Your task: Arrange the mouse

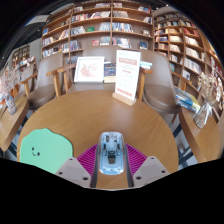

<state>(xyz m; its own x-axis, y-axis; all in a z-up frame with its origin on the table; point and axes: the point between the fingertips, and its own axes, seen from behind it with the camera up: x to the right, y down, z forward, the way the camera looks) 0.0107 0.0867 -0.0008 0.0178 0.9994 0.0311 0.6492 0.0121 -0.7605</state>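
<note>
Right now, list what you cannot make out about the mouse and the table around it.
- Mouse, gripper view: its near end and underside are hidden by the gripper; jaw contact cannot be confirmed.
- Green mat: near edge cut off by the left jaw.
- Upright sign on the round table: print too small to read.
- Bookshelves: titles too small.

The mouse (111, 152) is showing glossy grey plastic w/ a translucent-looking top, sitting between ribbed matt magenta pads (87, 157) of the gripper (111, 168) (fingers apart), on a smooth, lightly sheened wood table (90, 115), beside a matt mint-green mat (42, 146).
</note>
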